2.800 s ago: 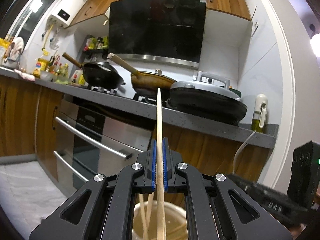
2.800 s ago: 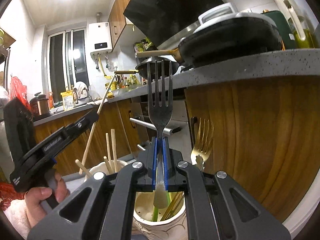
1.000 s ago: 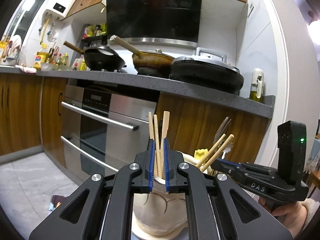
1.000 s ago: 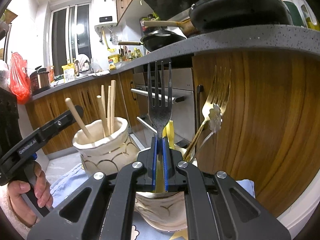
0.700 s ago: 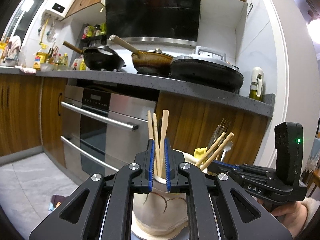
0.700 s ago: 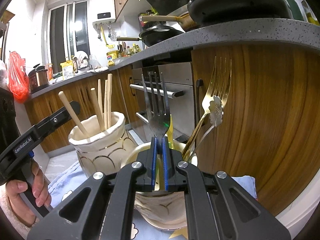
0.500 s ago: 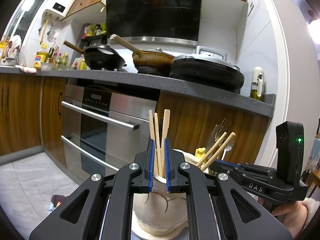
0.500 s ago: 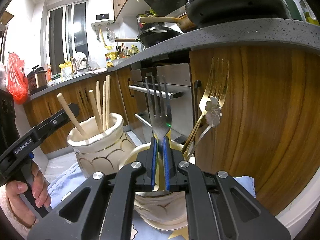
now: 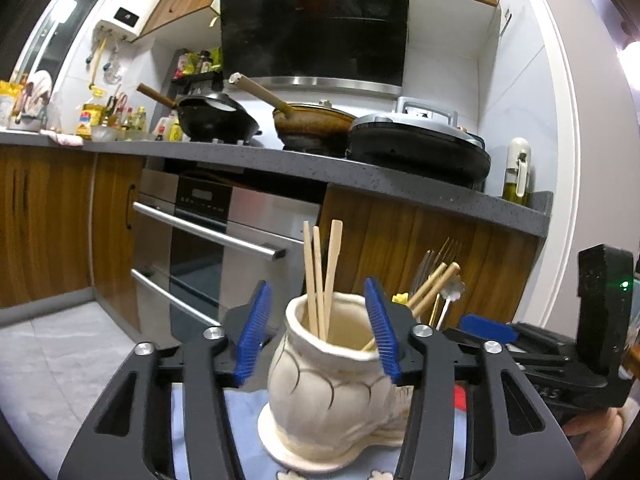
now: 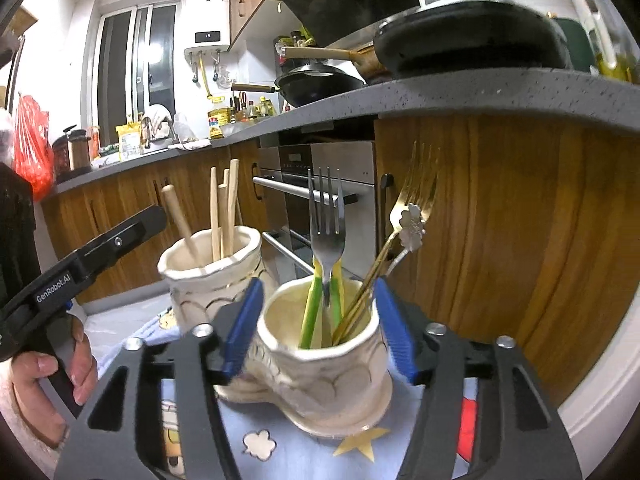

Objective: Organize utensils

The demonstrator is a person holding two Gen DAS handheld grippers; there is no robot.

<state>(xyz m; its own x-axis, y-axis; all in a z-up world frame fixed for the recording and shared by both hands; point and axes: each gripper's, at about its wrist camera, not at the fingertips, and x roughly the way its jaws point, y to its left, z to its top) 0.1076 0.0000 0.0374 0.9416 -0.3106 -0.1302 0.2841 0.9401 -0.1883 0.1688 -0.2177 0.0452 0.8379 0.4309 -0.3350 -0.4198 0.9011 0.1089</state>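
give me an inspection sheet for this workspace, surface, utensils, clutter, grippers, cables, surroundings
surface: pale blue cloth with cartoon prints under both holders.
job's things: chopstick holder holds wooden chopsticks; fork holder holds a silver fork, gold forks and green-handled utensils.
clutter: nothing seen on the cloth.
grippers: left gripper open, jaws just opened, standing either side of the chopstick holder's rim without pressing; right gripper open, jaws just opened, the silver fork released into its holder.
cables: nothing seen.
surroundings: countertop with pans, oven below, wooden cabinets.
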